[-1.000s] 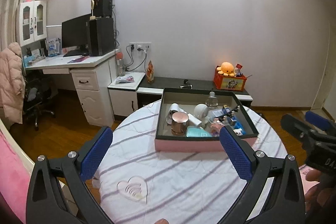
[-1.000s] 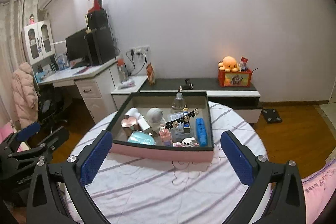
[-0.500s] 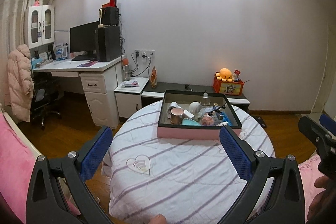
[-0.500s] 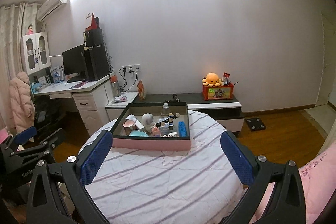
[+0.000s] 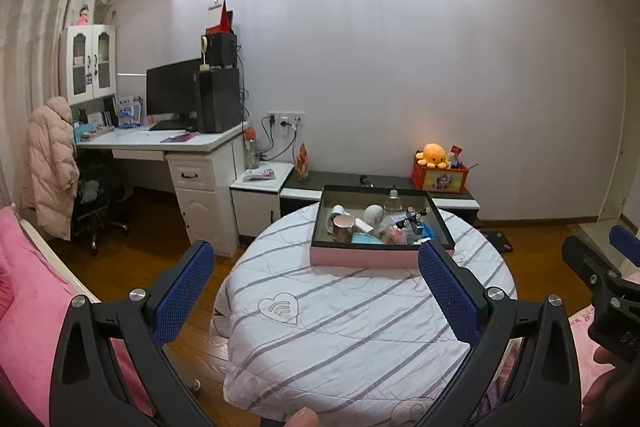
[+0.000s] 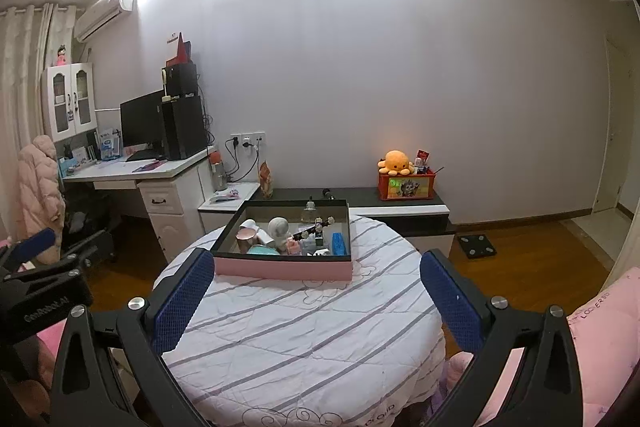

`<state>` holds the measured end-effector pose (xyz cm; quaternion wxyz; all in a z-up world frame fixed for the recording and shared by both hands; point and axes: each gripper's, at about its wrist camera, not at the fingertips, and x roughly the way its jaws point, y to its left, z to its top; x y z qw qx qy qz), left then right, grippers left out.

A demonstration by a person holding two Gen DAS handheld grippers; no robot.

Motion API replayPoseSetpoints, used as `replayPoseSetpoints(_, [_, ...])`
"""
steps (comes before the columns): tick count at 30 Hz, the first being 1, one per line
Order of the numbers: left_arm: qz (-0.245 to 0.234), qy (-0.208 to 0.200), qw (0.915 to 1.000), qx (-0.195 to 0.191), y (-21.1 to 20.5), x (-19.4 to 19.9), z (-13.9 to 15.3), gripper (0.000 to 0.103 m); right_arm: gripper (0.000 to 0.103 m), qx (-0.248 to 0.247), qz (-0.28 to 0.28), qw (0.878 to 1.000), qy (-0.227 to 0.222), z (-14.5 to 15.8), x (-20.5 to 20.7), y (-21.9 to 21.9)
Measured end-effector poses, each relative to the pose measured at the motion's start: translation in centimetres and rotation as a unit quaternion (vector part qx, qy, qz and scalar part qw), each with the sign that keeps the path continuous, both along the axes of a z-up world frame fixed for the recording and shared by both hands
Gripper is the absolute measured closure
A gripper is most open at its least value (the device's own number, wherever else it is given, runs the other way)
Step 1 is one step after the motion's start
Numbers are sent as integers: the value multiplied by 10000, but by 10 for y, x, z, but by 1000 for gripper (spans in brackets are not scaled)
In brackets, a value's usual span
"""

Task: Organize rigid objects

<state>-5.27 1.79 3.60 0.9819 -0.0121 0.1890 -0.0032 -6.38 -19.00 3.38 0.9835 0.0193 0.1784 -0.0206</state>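
A pink box with dark inner walls (image 5: 360, 259) (image 6: 282, 269) sits at the far side of a round table under a white striped cloth (image 5: 360, 327) (image 6: 304, 339). It holds several small things: a copper cup (image 5: 343, 227) (image 6: 245, 239), a white round gadget (image 5: 374, 215) (image 6: 278, 227), a clear bottle (image 5: 393, 201) (image 6: 309, 213), a blue item (image 6: 338, 243). My left gripper (image 5: 316, 283) is open and empty, well back from the table. My right gripper (image 6: 316, 287) is open and empty too, also held back. Each gripper shows at the edge of the other's view.
A white desk with monitor and computer tower (image 5: 180, 103) stands at the left, a low dark cabinet with an orange plush and red box (image 5: 438, 171) behind the table. Pink bedding (image 5: 24, 307) lies at the left, more (image 6: 600, 327) at the right. A scale (image 6: 476, 245) lies on the wood floor.
Both grippers have pulled back and up from the box; the table and box now look smaller and farther away. Both stayed open and empty.
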Motion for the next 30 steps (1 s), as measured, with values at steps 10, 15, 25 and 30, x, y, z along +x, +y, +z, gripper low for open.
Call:
replayPoseSetpoints(10, [20, -77, 10000, 37, 0, -8, 1, 0, 0, -70, 61, 10000, 18, 1, -5, 4])
replayPoseSetpoints(15, [19, -73, 10000, 38, -1, -7, 1, 0, 0, -91, 42, 9999, 13, 2, -4, 5])
replayPoseSetpoints(25, [-73, -41, 10000, 19, -3, -11, 0, 0, 0, -187, -73, 9998, 9, 2, -9, 9])
replayPoseSetpoints(30, [-103, -25, 9999, 24, -4, -10, 2, 0, 0, -210, -114, 9997, 4, 3, -10, 9])
